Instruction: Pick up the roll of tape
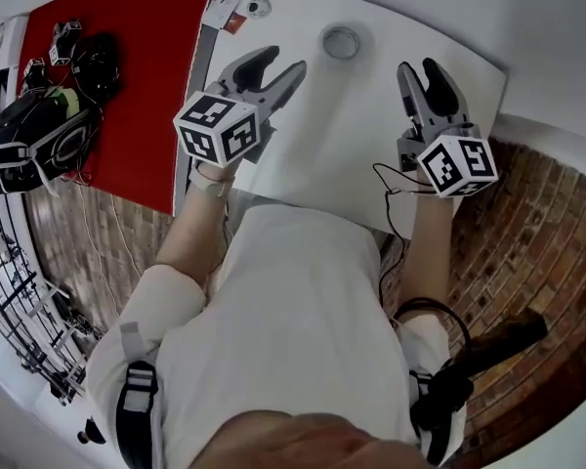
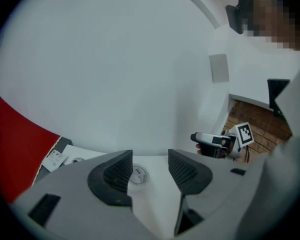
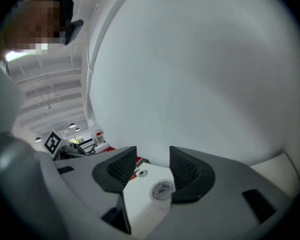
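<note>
This looks like the approach step: the roll of tape [image 1: 341,41] lies flat and untouched near the far edge of the white counter [image 1: 322,154]. The left gripper [image 1: 281,64] and right gripper [image 1: 420,69] hover short of it, fingers apart and empty. Next, one gripper probably needs to advance until its fingers straddle the roll, then close.

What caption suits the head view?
Left gripper and right gripper, jaws open, near a tape roll on a white table.
</note>
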Motion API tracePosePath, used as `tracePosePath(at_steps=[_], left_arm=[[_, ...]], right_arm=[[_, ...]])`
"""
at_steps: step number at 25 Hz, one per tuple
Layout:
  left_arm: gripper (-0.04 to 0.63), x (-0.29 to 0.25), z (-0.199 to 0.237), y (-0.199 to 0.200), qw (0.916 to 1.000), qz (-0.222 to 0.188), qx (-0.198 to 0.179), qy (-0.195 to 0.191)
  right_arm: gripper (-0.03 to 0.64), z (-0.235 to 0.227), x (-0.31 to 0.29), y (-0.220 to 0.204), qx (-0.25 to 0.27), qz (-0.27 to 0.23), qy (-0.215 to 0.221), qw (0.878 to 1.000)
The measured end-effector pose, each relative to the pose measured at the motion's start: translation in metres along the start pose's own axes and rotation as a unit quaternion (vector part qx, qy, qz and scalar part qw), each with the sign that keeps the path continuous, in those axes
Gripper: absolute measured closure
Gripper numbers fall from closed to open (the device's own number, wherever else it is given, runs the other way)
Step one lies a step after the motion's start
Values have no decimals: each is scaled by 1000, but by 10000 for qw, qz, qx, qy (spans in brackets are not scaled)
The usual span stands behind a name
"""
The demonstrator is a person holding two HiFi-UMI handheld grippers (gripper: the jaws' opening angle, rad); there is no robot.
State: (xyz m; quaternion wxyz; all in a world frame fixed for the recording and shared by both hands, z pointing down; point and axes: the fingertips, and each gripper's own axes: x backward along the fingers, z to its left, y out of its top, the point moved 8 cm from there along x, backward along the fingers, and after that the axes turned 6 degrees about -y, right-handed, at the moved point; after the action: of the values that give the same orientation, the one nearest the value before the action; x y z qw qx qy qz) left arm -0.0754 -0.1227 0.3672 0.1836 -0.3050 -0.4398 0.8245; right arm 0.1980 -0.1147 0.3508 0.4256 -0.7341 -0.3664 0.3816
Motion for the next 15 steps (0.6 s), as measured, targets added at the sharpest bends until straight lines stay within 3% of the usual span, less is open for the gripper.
tracePosePath(at_steps=[15], left_arm=[[345,-102,90,-33,9961,752,457,-87]], right_arm=[[365,-42,-109,-70,-293,1258,-783,9885]])
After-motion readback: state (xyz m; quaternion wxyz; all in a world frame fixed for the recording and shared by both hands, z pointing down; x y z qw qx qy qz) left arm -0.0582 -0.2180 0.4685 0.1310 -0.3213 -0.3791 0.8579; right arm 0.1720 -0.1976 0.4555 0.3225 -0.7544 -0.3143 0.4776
